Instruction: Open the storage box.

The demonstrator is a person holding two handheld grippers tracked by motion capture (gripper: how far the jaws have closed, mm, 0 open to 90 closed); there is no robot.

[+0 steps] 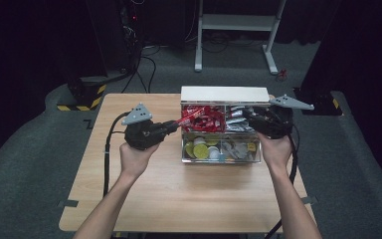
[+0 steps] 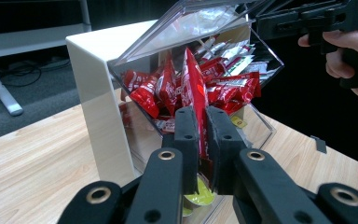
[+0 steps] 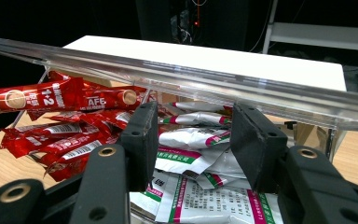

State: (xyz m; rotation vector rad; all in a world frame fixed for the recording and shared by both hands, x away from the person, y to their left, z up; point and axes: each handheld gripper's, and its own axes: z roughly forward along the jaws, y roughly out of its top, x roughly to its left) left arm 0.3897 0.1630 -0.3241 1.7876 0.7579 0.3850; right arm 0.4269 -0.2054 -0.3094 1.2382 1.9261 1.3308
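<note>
A clear plastic box (image 1: 221, 160) with several compartments stands on the wooden table (image 1: 179, 194), against a white back panel (image 1: 225, 93). My left gripper (image 1: 175, 124) is at its left side, shut on a long red sachet (image 2: 192, 79) that points up over the pile of red sachets (image 1: 204, 119). My right gripper (image 1: 248, 115) reaches in from the right, and its jaws stand open under the raised clear lid (image 3: 168, 70). The lid's edge lies across the tips. Below the right gripper (image 3: 193, 126) are white and silver packets (image 3: 191, 140).
The front compartments hold yellow-green capsules (image 1: 199, 149) and small mixed items (image 1: 236, 149). Bare table lies left of and in front of the box. Beyond the table are a white stand (image 1: 234, 22), cables and dark floor.
</note>
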